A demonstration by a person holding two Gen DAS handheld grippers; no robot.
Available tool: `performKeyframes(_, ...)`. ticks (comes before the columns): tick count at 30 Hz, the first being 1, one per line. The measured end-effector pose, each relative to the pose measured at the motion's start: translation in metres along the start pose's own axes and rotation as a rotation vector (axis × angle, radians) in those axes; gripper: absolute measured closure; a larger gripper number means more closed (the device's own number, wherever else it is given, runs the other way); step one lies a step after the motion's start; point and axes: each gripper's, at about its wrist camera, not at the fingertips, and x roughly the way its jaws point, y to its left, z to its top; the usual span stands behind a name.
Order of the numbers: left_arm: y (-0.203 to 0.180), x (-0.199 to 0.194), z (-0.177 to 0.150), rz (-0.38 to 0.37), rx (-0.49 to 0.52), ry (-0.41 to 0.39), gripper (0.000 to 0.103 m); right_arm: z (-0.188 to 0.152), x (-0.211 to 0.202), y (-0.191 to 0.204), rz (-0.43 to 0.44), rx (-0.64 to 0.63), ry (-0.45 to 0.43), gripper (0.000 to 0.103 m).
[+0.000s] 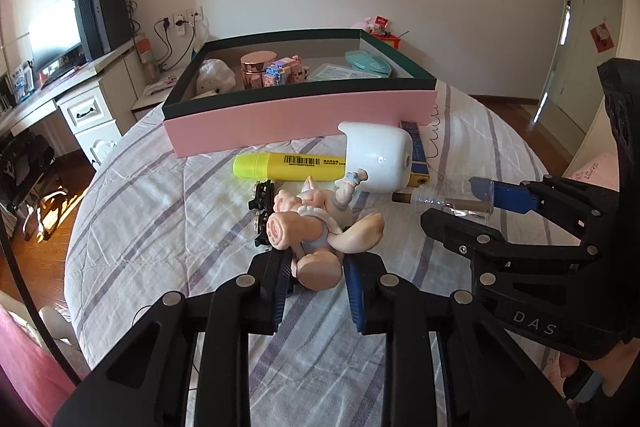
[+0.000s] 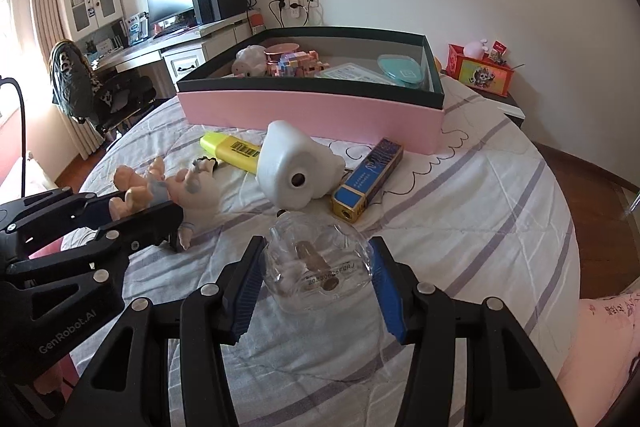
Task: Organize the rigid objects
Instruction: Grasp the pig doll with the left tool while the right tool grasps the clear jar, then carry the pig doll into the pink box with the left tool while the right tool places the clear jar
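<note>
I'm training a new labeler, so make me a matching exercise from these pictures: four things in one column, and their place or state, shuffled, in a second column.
Things:
1. pig figurine
2. clear bottle
3. yellow highlighter
4. teal round case

Places or states:
A. inside the pink box
B. lying on the bed just in front of the box
C. between the left claw's pads
D. between the right claw's pads

Pairs: 1-C, 2-D, 3-B, 4-A

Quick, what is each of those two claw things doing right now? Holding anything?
Left gripper: shut on the pink pig figurine.
Right gripper: closed on the clear plastic bottle, pads against its sides.
</note>
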Motion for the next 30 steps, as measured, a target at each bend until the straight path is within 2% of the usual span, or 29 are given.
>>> performKeyframes(8, 0.001, 0.003, 0.003, -0.016, -0.033, -0.014, 0.078, -0.006, 0.004, -0.001, 0.023, 0.022, 0.012, 0.050)
performKeyframes(18, 0.002, -0.017, 0.017, -0.041, -0.034, -0.075, 0.080, 0.014, -0.016, 0.004, 0.038, 0.005, -0.061, 0.050)
performKeyframes(24, 0.006, -0.025, 0.038, -0.042, -0.026, -0.117, 0.080, 0.032, -0.023, 0.004, 0.043, -0.003, -0.099, 0.050)
performKeyframes(30, 0.012, -0.029, 0.079, -0.020, 0.010, -0.189, 0.080, 0.069, -0.027, 0.005, 0.025, -0.031, -0.160, 0.050)
